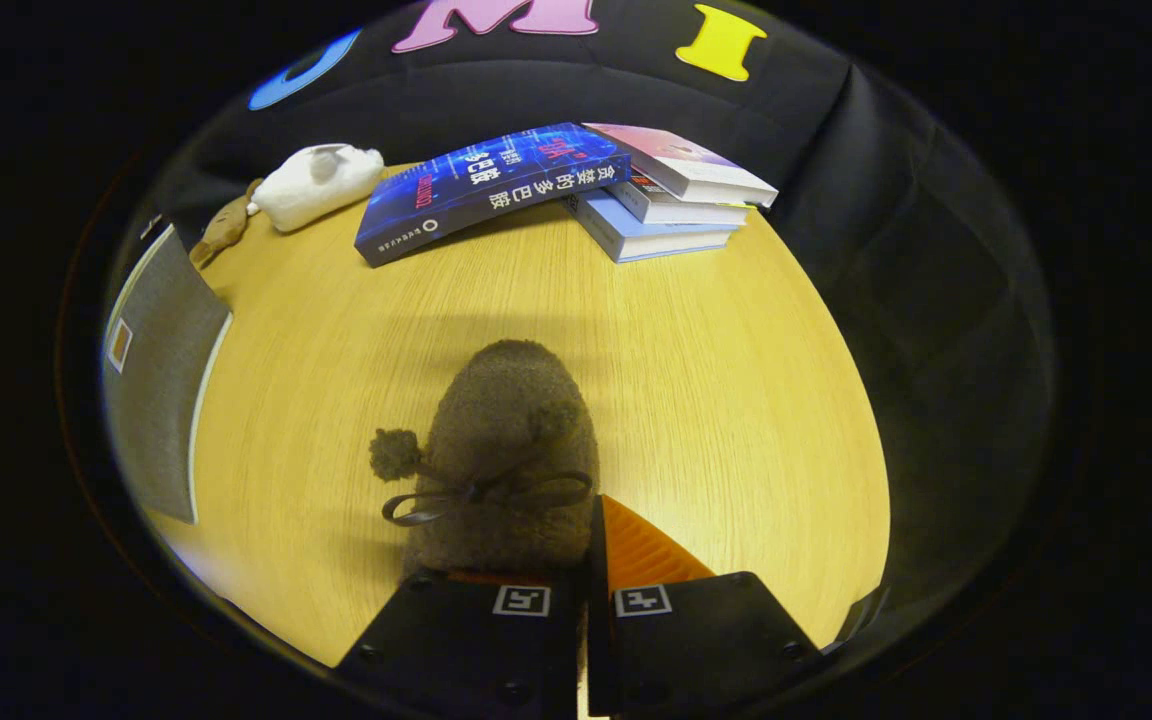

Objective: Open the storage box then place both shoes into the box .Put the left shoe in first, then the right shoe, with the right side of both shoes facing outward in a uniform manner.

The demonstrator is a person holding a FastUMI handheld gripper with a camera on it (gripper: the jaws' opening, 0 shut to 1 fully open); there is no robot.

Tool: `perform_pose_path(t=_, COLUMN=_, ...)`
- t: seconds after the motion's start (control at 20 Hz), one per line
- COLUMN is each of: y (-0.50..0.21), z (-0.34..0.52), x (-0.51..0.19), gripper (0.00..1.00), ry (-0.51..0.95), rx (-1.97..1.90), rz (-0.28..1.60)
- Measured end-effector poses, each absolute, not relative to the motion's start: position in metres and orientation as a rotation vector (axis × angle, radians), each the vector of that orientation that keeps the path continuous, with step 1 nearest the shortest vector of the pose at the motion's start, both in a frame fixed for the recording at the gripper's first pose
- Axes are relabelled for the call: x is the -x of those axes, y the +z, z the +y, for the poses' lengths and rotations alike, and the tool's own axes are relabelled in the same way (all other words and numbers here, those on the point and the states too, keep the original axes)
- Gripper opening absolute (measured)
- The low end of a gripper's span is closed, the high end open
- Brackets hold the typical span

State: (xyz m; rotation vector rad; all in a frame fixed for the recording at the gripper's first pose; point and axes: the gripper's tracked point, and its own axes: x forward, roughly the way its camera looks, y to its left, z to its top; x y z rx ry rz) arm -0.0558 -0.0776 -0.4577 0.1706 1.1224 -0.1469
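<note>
A fuzzy brown shoe (511, 450) with a dark ribbon bow and a small pom-pom points away from me, toe toward the books. My gripper (588, 545) is shut on its rear right rim. One finger (641, 555) shows just outside the rim; the other is hidden inside the shoe. The shoe seems to hang a little above the wooden table (716, 400) and casts a faint shadow on it. A grey storage box (161, 370) with a white edge stands at the table's left side, well to the left of the shoe.
Beyond the shoe lies a blue book (486, 185) leaning on a stack of books (671, 195). A white plush toy (316, 185) and a small brown toy (226, 228) sit at the far left corner, behind the box.
</note>
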Motion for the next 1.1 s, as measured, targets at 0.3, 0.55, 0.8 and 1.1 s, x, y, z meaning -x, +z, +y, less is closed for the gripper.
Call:
perform_pose_path(t=0.3, y=-0.409, z=-0.073, x=0.053, gripper=0.09, ry=-0.133, rx=-0.206, rz=1.065)
perform_pose_path(t=0.55, y=-0.343, z=-0.047, x=0.028, gripper=0.09, ry=-0.095, rx=-0.262, rz=0.997)
perform_pose_path(t=0.8, y=-0.267, z=0.003, x=-0.007, gripper=0.09, ry=-0.012, rx=-0.308, rz=0.918)
perform_pose_path(t=1.1, y=-0.183, z=0.087, x=-0.053, gripper=0.09, ry=0.106, rx=-0.369, rz=0.833)
